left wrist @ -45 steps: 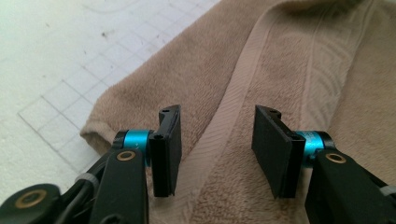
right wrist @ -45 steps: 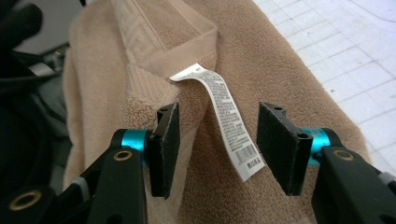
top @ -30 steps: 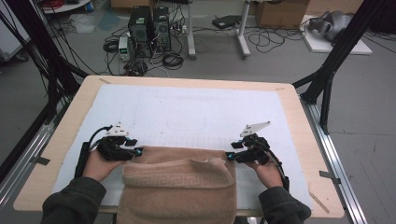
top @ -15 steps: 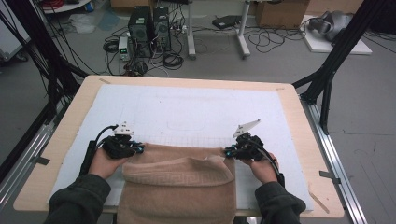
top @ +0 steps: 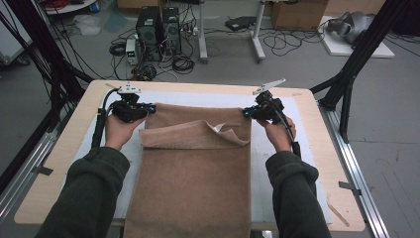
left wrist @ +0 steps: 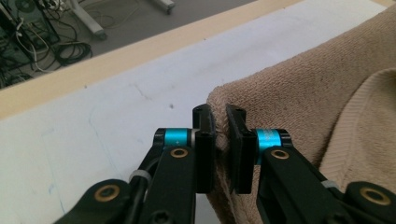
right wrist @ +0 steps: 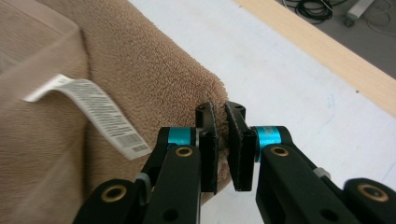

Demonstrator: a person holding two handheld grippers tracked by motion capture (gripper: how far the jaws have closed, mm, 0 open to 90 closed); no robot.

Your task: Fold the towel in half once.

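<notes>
A tan terry towel [top: 195, 168] lies lengthwise on the white mat, its near end hanging over the table's front edge. My left gripper [top: 151, 108] is shut on its far left corner [left wrist: 303, 93], the cloth pinched between the pads [left wrist: 219, 114]. My right gripper [top: 246, 113] is shut on the far right corner [right wrist: 154, 70], again with cloth between the jaws [right wrist: 219, 112]. Both pairs of jaws have just been closing on the cloth, then eased a trifle. A loose fold sags across the towel below the held edge, with a white care label [right wrist: 100, 114] showing.
The white mat [top: 287, 148] covers most of the wooden table [top: 64, 163]. A strip of bare mat and the table's far edge [top: 198, 88] lie just beyond the grippers. Black frame poles stand at both sides. Computers and cables sit on the floor behind.
Both grippers closed on the towel's far corners, rose, and moved away from the person toward the far edge. The towel is drawn out over the mat behind them.
</notes>
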